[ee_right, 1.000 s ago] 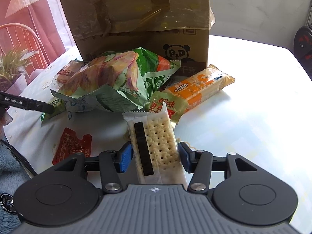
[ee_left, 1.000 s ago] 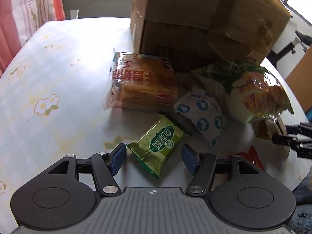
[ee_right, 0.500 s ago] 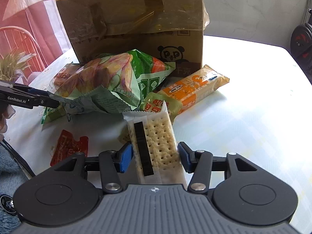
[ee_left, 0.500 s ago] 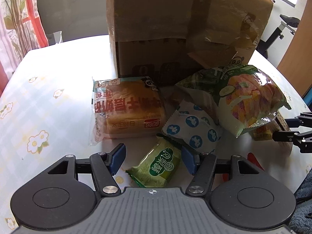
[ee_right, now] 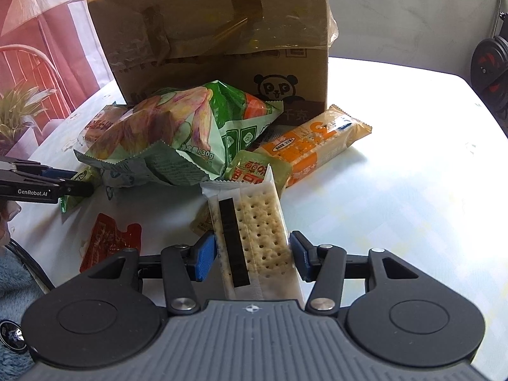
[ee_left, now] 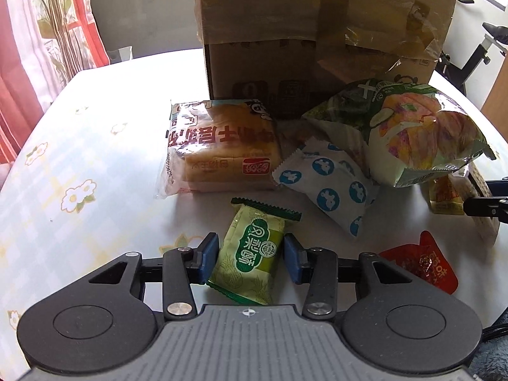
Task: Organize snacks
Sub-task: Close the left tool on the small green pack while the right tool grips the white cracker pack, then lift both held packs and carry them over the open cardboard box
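The left gripper (ee_left: 250, 258) has its blue pads closed against the sides of a small green pastry packet (ee_left: 252, 255), gripped crosswise so it won't slide out. The right gripper (ee_right: 253, 255) is clamped on a long cracker pack (ee_right: 254, 235) near its end, though whether either pack is off the table (ee_right: 397, 165) I can't tell. Beyond them the other snacks crowd the foot of a tall cardboard box (ee_left: 320, 35), likely their destination: a bread loaf pack (ee_left: 222, 149) left, a green chip bag (ee_left: 412, 130) right.
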